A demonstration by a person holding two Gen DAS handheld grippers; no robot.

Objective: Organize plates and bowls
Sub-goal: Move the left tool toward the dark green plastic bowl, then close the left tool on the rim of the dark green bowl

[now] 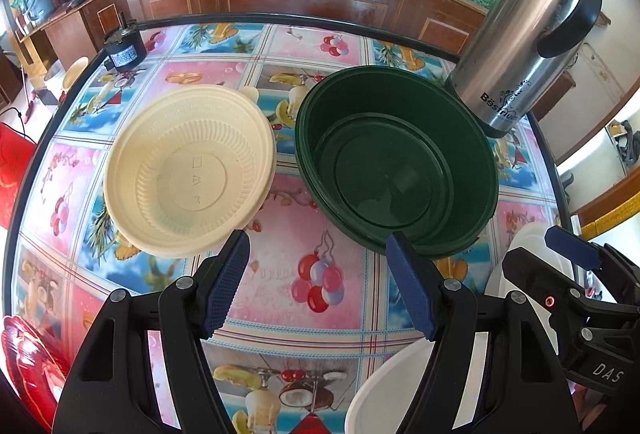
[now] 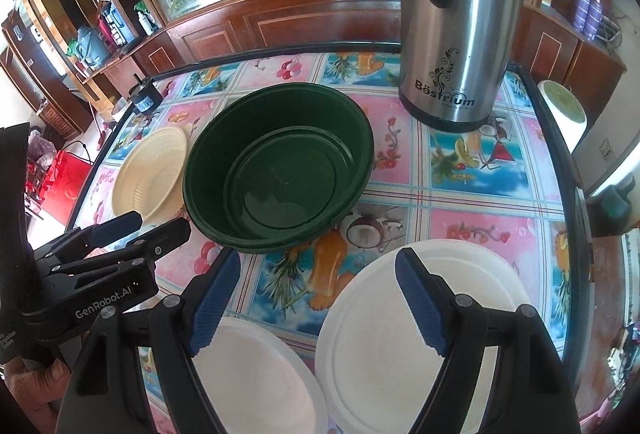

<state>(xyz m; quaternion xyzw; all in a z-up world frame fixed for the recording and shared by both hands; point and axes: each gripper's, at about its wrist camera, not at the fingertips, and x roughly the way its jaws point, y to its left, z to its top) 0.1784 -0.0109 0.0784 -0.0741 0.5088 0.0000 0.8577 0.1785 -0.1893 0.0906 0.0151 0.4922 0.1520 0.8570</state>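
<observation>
A cream ribbed bowl (image 1: 188, 169) (image 2: 152, 173) sits on the table's left side. Beside it to the right stand dark green bowls (image 1: 396, 169) (image 2: 280, 169), one nested inside another. Two white plates (image 2: 256, 374) (image 2: 420, 314) lie side by side near the front edge; the left wrist view catches them at the lower right (image 1: 392, 386). My left gripper (image 1: 318, 246) (image 2: 160, 226) hangs open over the gap between the cream and green bowls, with nothing between its pads. My right gripper (image 2: 318, 266) (image 1: 536, 250) is open above the two white plates, holding nothing.
A tall steel thermos jug (image 1: 532, 33) (image 2: 460, 33) stands at the back right, close behind the green bowls. A small black and blue device (image 1: 124, 49) sits at the far left corner. The table (image 1: 280, 314) has a fruit-patterned cloth and a black rim. A hand (image 2: 24, 386) holds the left gripper.
</observation>
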